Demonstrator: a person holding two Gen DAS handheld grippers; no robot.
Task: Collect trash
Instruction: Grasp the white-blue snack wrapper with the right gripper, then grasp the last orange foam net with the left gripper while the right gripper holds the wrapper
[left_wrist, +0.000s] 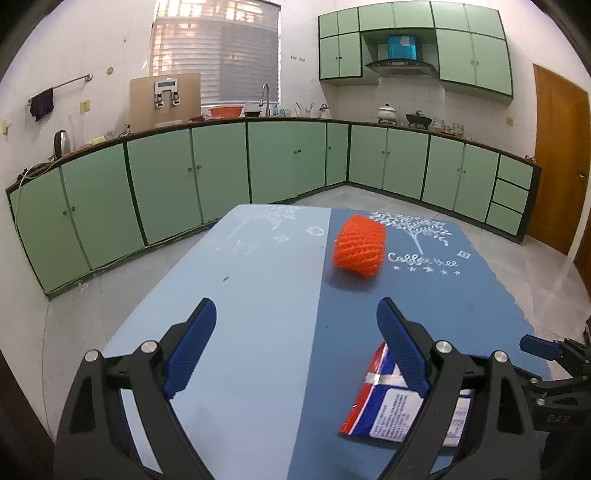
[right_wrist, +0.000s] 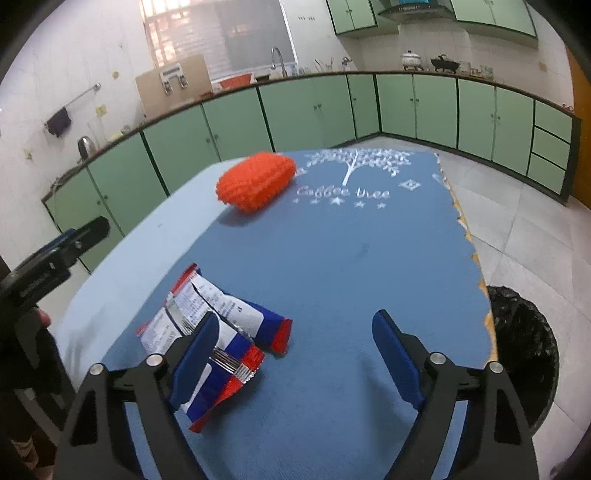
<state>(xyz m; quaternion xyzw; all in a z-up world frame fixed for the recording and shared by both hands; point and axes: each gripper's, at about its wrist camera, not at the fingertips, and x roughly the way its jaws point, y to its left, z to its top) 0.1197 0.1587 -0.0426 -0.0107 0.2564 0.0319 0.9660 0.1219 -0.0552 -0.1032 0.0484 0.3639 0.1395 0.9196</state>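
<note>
Left gripper (left_wrist: 295, 325) is spread wide with nothing between its blue pads, hanging over the desk (left_wrist: 258, 295) where the cloth's pale blue half meets the darker half. The right gripper (right_wrist: 291, 334) is wide apart too and not holding anything — bare dark blue cloth sits between its fingers.

Using the red, white and blue snack wrapper (right_wrist: 218, 332) as the anchor: it lies flat and crumpled on the dark blue half of the desk, near the front edge. In the right wrist view the right gripper's left finger (right_wrist: 195, 354) overlaps the wrapper in the picture, but I can't tell if it's actually touching it or just floating above. In the left wrist view the same wrapper (left_wrist: 384, 402) sits partly behind the left gripper's right finger (left_wrist: 402, 350), off to the outside of the gap rather than in it.

Farther back from the wrapper, well apart from it, there's an orange foam net sleeve (right_wrist: 255, 182) lying on its side on the desk, right about at the seam of the two blues and just beside the white "Coffee tree" print (right_wrist: 343, 192).

Off to the right of the wrapper, past the desk's ragged edge and down on the floor, stands a bin lined with a black bag (right_wrist: 524, 347) — its mouth is uncovered.
</note>
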